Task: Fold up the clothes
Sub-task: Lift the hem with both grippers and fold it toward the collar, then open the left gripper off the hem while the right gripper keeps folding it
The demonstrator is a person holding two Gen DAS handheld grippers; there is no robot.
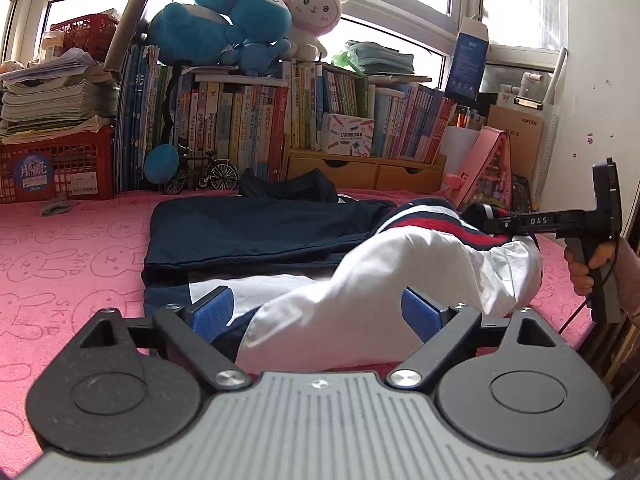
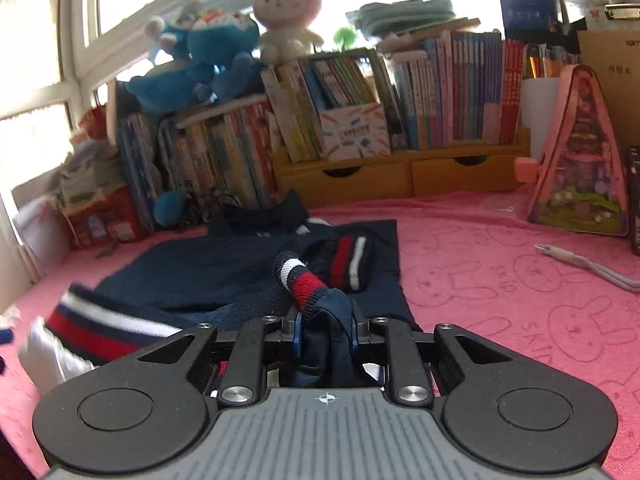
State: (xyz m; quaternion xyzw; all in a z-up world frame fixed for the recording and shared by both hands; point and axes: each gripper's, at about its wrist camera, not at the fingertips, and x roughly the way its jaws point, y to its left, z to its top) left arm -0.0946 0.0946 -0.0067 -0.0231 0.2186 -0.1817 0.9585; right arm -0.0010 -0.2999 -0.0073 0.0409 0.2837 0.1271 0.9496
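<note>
A navy jacket (image 1: 256,232) with white sleeves and red-white striped cuffs lies on the pink blanket (image 1: 60,264). My left gripper (image 1: 320,312) is open, its blue pads (image 1: 214,310) on either side of a white sleeve (image 1: 400,280) that drapes between them. My right gripper (image 2: 325,330) is shut on the navy hem of the jacket (image 2: 326,312), with a striped cuff (image 2: 300,278) bunched just ahead of it. The right gripper also shows in the left wrist view (image 1: 492,222), lifting the striped end of the garment. A second striped cuff (image 2: 352,260) lies on the jacket body (image 2: 208,268).
Bookshelves (image 1: 256,120) with plush toys (image 1: 224,20) line the far edge. A red crate (image 1: 56,168) stands at far left, a small model bicycle (image 1: 204,174) beside it. A pink triangular case (image 2: 576,156) and a grey cord (image 2: 588,266) lie at right.
</note>
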